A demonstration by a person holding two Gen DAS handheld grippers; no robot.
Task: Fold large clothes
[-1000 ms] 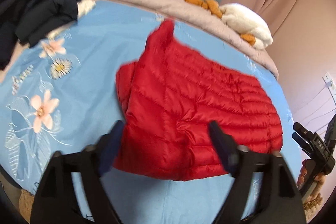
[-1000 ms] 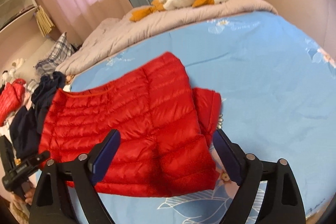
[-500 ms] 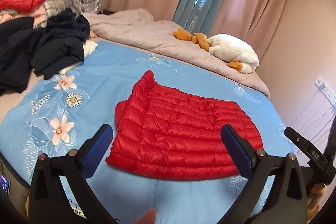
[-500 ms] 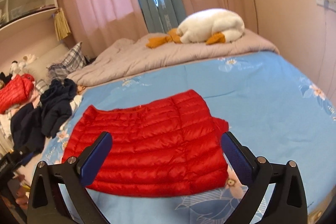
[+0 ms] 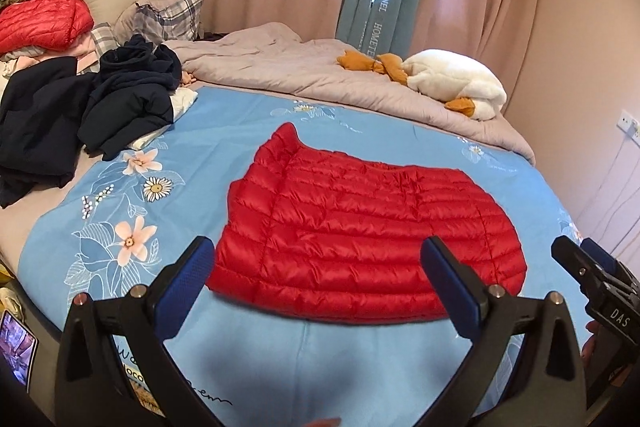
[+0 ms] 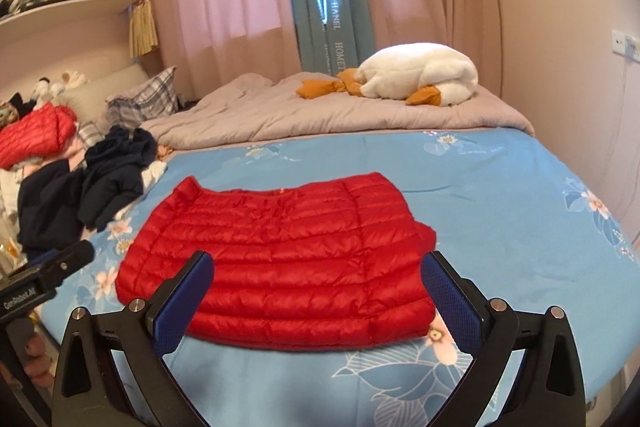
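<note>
The red down jacket (image 5: 360,239) lies directly ahead of both tongs, long axis crosswise. Left gripper (image 5: 316,283) and right gripper (image 6: 316,291) (both spread wide, empty) stand about equally near.

Red quilted jacket (image 5: 360,239) on blue sheet (image 5: 224,147) — pink-and-white flowers; navy clothes (image 5: 80,107).

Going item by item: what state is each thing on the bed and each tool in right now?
Red down jacket: folded, flat on blue sheet.
Dark clothes: unfolded heap.
Second red jacket: piled by pillows.
Left tool: open, empty.
Right tool: open, empty.
</note>
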